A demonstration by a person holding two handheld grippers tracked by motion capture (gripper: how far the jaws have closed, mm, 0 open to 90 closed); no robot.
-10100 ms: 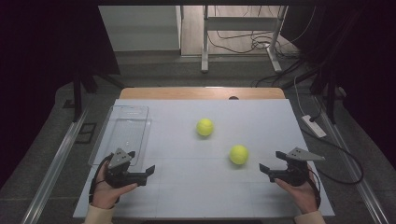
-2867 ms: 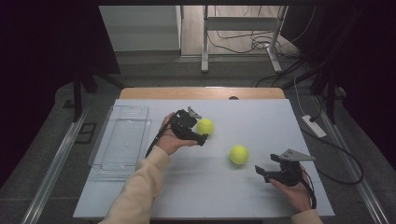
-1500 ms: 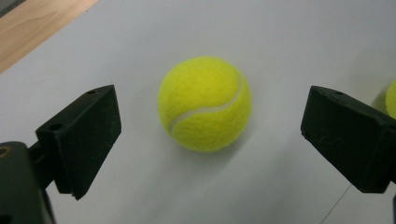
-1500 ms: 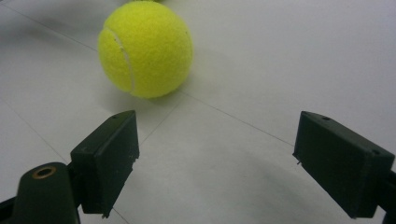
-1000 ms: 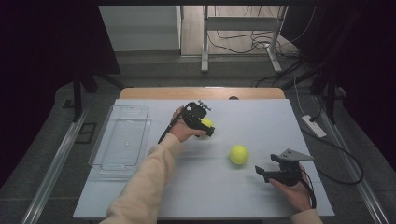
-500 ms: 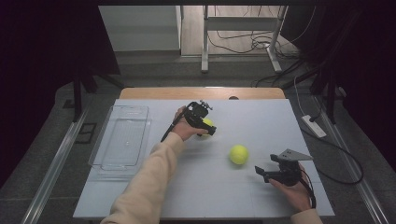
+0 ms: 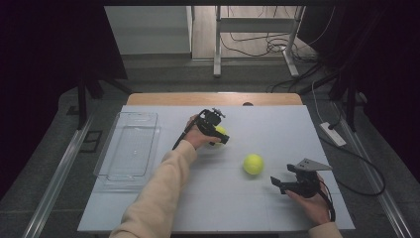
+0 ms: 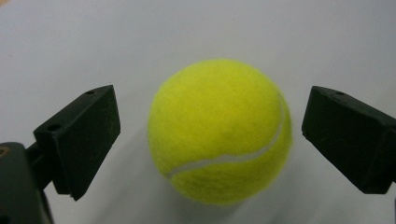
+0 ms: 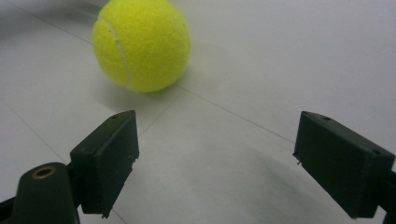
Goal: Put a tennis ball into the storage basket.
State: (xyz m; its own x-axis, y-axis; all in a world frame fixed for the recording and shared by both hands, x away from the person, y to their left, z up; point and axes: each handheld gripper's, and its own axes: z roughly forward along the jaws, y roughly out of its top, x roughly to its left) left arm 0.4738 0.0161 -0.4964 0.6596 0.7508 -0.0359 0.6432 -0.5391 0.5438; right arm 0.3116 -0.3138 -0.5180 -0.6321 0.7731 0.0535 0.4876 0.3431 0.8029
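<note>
Now left gripper jaws wide, straddling far ball, not yet touching; half a second ago same spot, barely lower. Grasp looks imminent. Ball at table centre. Right gripper jaws wide, idle near second ball. Tray left, likely destination.

A pale grey worktop with a bare wooden strip along its far edge carries three things. A clear plastic tray lies near its left edge. One yellow tennis ball rests near the middle, and a second tennis ball sits nearer and to the right, apart from the first.
</note>
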